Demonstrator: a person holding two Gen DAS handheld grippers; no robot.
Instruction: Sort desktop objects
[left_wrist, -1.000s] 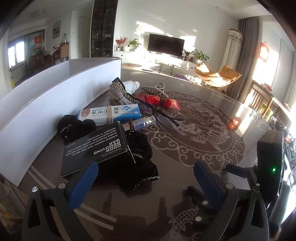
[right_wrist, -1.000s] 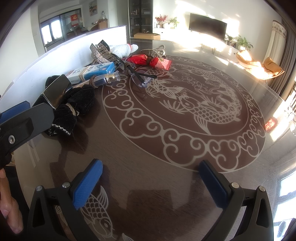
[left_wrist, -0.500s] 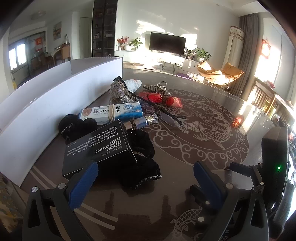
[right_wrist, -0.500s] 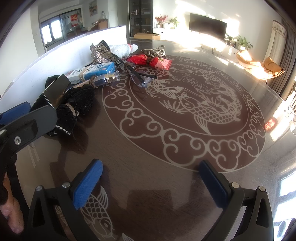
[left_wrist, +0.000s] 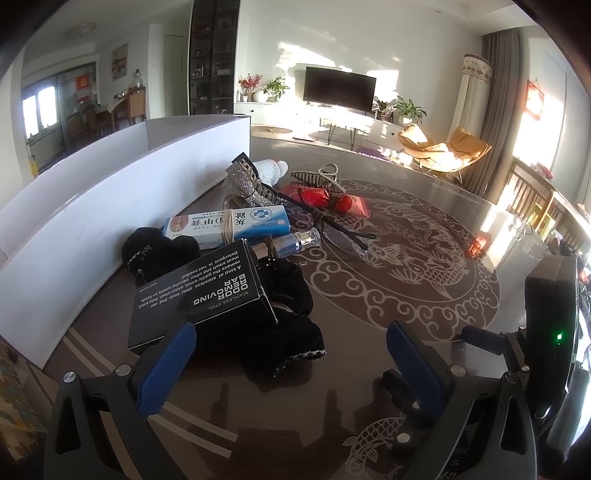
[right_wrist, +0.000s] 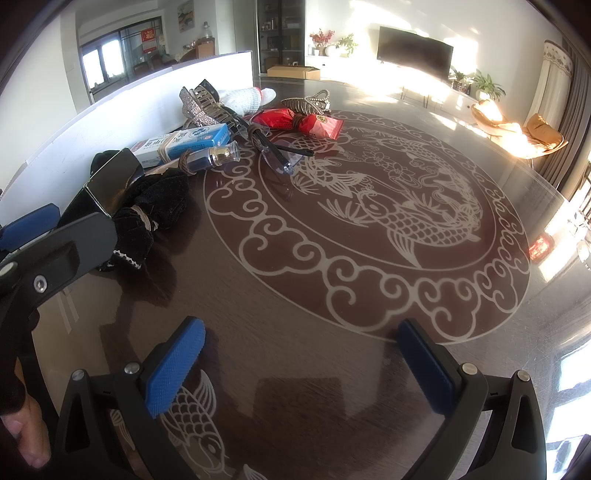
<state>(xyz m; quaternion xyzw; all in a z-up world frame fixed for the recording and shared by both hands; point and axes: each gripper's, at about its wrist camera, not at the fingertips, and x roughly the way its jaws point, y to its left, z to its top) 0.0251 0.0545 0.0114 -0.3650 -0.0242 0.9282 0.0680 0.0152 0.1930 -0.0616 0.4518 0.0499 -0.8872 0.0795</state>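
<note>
A heap of small items lies along the white divider. Nearest my left gripper is a black box on black velvet scrunchies. Behind them are a blue-white carton, a small glass bottle, clear glasses, a red packet, a glittery hair claw and a second claw clip. The left gripper is open and empty, just short of the box. My right gripper is open over bare table, right of the heap.
A white cardboard divider walls off the table's left side. The dark round table carries a carp pattern. The left gripper's body and a hand fill the right wrist view's left edge.
The left gripper has crept a little closer to the black box and scrunchies. The right gripper has stayed where it was.
</note>
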